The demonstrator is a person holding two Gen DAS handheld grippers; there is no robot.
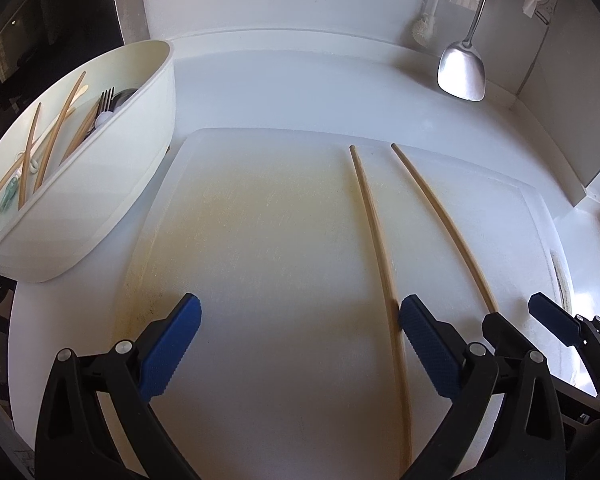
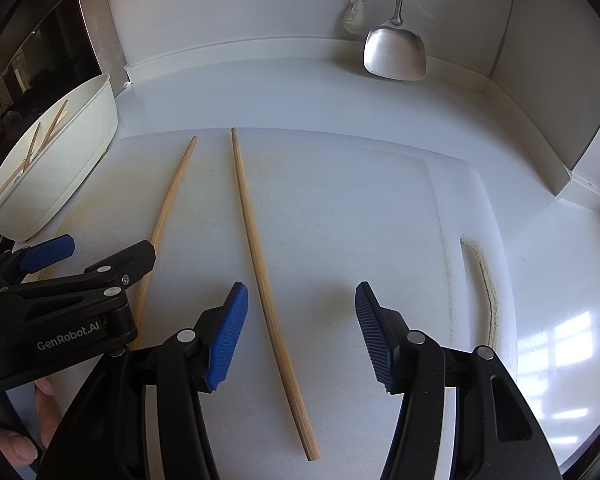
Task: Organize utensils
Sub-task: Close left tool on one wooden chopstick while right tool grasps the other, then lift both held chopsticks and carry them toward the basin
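Observation:
Two wooden chopsticks lie side by side on a white cutting board (image 1: 260,220). The left chopstick (image 1: 374,240) runs between my left gripper's (image 1: 300,320) blue fingers, close to the right one; the gripper is open. The right chopstick (image 2: 260,264) lies between the fingers of my right gripper (image 2: 302,300), which is open just above the board. The left chopstick also shows in the right wrist view (image 2: 170,204), and the right chopstick in the left wrist view (image 1: 444,220). A white utensil holder (image 1: 112,176) at the left holds several chopsticks and forks.
A metal spatula (image 1: 462,68) and a brush (image 1: 424,28) hang on the back wall. A dark appliance (image 1: 40,28) stands behind the holder. The white counter (image 2: 560,280) continues right of the board. The holder also shows in the right wrist view (image 2: 60,168).

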